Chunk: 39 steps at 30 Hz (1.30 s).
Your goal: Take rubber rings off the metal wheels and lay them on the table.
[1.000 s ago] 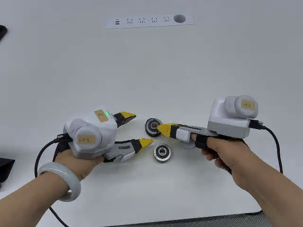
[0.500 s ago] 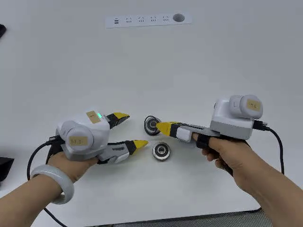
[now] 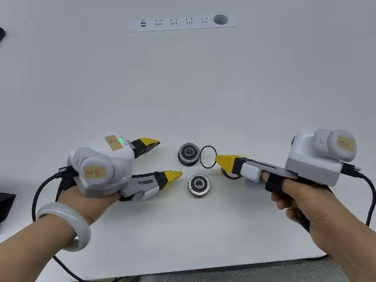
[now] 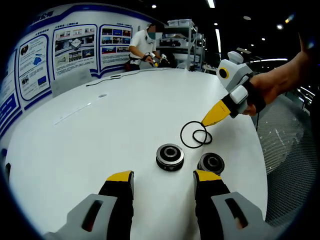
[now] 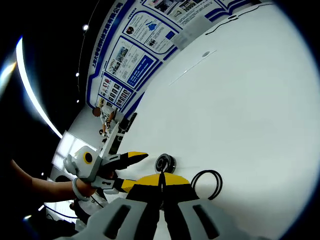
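Note:
Two metal wheels lie mid-table: the far wheel (image 3: 188, 154) (image 4: 170, 156) (image 5: 165, 162) and the near wheel (image 3: 199, 184) (image 4: 210, 162). A thin black rubber ring (image 3: 208, 157) (image 4: 186, 142) (image 5: 206, 184) lies flat just right of the far wheel. In the left gripper view a second, smaller ring (image 4: 201, 136) overlaps it. My left gripper (image 3: 160, 158) (image 4: 163, 177) is open, its yellow tips just left of the wheels and holding nothing. My right gripper (image 3: 226, 161) (image 5: 161, 180) (image 4: 214, 115) is shut, its tip just right of the ring.
A white power strip (image 3: 182, 23) lies at the table's far side. The table's front edge (image 3: 235, 271) runs close below both hands, with cables trailing off it. A dark object (image 3: 6, 205) sits at the left edge. A person (image 4: 145, 45) stands far off.
My right gripper has drawn back to the right, away from the far wheel. A black ring now lies on the table beside that wheel. The left gripper has barely shifted.

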Each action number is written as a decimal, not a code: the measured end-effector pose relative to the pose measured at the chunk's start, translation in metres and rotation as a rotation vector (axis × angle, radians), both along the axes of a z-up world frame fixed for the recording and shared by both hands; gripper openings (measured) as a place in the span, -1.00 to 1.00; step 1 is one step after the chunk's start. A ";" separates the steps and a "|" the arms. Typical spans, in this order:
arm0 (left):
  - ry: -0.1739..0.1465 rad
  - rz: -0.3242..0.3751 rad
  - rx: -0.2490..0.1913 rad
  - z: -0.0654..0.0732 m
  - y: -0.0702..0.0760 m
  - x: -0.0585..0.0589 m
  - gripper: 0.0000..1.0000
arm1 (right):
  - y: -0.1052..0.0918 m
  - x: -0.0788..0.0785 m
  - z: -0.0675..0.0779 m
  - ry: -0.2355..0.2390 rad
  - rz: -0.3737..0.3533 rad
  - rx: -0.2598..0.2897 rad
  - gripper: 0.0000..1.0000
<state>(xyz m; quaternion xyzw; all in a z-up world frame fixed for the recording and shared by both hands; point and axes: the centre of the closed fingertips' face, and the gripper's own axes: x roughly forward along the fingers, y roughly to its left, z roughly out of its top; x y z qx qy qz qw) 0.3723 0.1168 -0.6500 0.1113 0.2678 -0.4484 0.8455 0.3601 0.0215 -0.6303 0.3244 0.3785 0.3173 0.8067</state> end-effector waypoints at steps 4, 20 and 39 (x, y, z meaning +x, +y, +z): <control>0.001 0.000 -0.003 0.000 -0.001 0.000 -0.02 | -0.013 -0.003 -0.004 0.014 -0.034 -0.008 -0.96; 0.001 -0.002 -0.011 0.002 -0.004 0.000 -0.06 | -0.041 -0.013 -0.023 0.061 -0.085 -0.064 -0.87; -0.020 -0.009 -0.034 0.011 -0.012 0.007 -0.15 | -0.024 0.006 -0.012 -0.024 -0.029 -0.119 -0.66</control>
